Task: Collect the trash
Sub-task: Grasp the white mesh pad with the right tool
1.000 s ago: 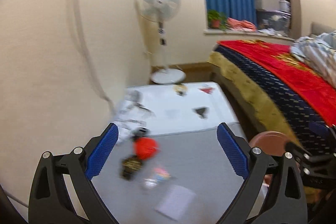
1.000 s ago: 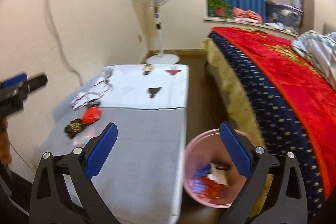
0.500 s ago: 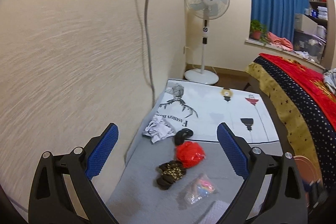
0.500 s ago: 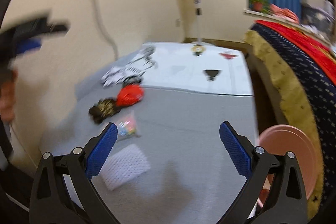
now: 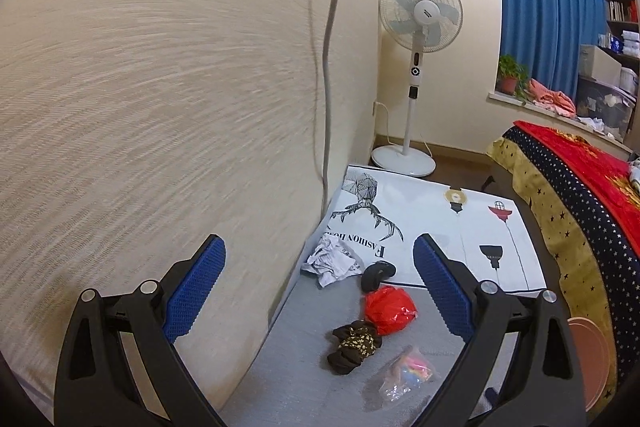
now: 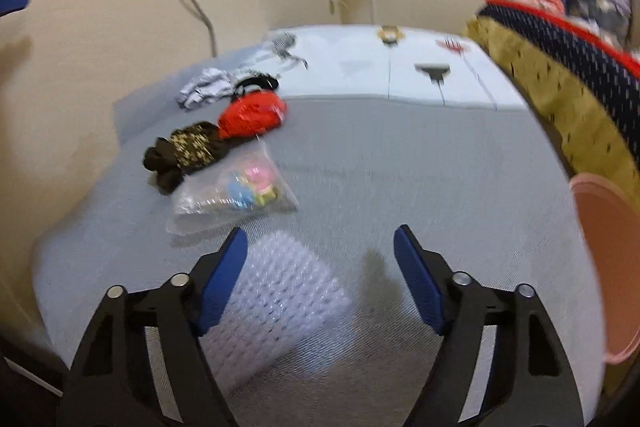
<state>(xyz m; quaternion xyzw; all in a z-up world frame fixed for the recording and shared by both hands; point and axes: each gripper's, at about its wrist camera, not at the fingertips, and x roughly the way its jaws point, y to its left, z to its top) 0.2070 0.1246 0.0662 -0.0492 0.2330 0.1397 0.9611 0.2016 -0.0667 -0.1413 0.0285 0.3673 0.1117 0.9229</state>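
Trash lies on the grey table (image 6: 400,163) near the wall: a crumpled white paper (image 5: 332,261) (image 6: 206,87), a black band (image 5: 378,273), a red crumpled wrapper (image 5: 390,309) (image 6: 252,115), a dark gold-speckled wrapper (image 5: 354,345) (image 6: 186,151), a clear bag with coloured bits (image 5: 404,377) (image 6: 236,195) and a white bubble-wrap sheet (image 6: 280,303). My right gripper (image 6: 320,267) is open and empty, low over the bubble wrap. My left gripper (image 5: 318,291) is open and empty, held high near the wall. A pink bin (image 6: 604,267) (image 5: 592,363) stands at the table's right side.
A white printed cloth (image 5: 432,227) covers the table's far half. A standing fan (image 5: 420,19) is in the corner. A bed with a red and navy blanket (image 5: 580,187) runs along the right. A cable (image 5: 330,47) hangs down the wall.
My right gripper swung left from the bin and dropped low over the table near the bubble wrap. My left gripper turned towards the wall and rose.
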